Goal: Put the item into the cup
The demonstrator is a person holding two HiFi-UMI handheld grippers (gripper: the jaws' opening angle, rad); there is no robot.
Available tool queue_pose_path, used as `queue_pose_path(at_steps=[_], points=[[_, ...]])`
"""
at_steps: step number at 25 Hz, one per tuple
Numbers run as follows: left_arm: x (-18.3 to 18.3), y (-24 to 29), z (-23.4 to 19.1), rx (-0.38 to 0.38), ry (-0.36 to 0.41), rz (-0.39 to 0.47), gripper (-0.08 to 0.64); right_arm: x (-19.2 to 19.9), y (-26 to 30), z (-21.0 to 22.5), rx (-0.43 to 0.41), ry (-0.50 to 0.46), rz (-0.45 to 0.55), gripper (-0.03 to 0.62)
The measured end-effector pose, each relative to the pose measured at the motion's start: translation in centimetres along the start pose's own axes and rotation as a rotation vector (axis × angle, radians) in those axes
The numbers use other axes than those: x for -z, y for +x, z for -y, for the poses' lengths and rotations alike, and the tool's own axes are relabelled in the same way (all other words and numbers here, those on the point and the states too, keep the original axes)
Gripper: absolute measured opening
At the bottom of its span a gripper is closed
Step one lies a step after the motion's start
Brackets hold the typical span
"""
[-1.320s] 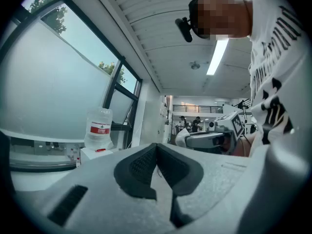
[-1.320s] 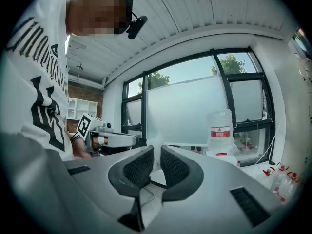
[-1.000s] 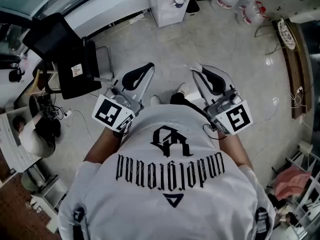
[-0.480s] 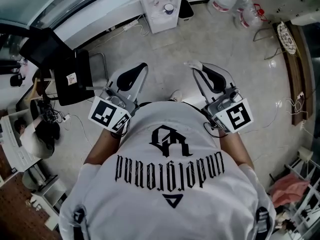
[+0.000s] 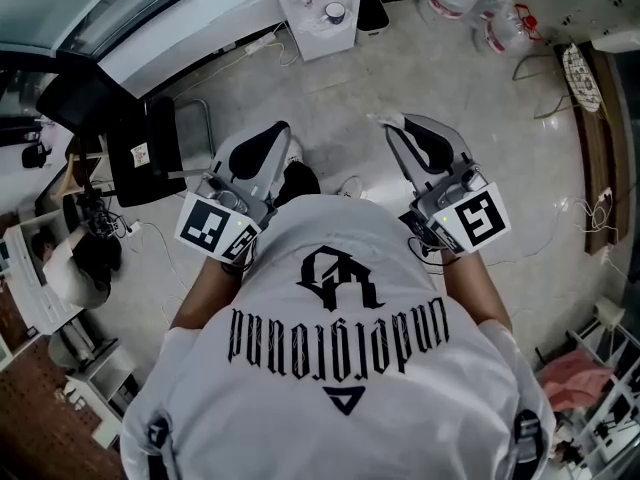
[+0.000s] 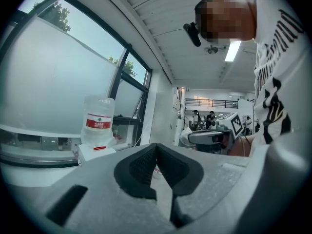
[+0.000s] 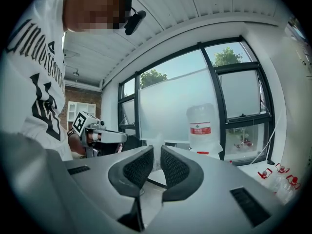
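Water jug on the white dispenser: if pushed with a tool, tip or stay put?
Probably tippy: the water jug stands tall on the narrow white dispenser, so a high push could rock it. Its clear wall looks like smooth plastic, likely slippery. Fill level isn't readable, so weight is a guess.

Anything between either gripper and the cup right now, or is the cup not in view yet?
No cup or item shows in any view, so that cannot be judged. Left gripper and right gripper hold nothing, above the floor.
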State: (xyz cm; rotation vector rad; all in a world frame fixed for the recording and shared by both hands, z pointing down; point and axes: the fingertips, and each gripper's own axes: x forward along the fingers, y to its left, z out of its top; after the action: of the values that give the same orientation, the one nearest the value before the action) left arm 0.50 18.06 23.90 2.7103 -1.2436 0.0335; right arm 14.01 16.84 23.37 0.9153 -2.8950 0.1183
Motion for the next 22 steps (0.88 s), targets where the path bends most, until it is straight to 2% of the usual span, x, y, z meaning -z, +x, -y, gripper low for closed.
queue_pose_path(at_steps=[9,13,22], points=[[-0.9,2.1,-5.0,0.035,-0.002,0.024,0.012,-0.6,4.6,2.3,0.036,0.010,-0.018,0.052],[-2.0,2.2,-9.1,0.040,-0.001,0.055,0.012,-1.0,8.7,2.7,0.050,0.010,-0.030,0.052],[-4.5,1.4,-18.5,0.111,0.011,0.072,0.012,-3.4,18.9,1.5,0.076,-0.011,-0.044,0.052]])
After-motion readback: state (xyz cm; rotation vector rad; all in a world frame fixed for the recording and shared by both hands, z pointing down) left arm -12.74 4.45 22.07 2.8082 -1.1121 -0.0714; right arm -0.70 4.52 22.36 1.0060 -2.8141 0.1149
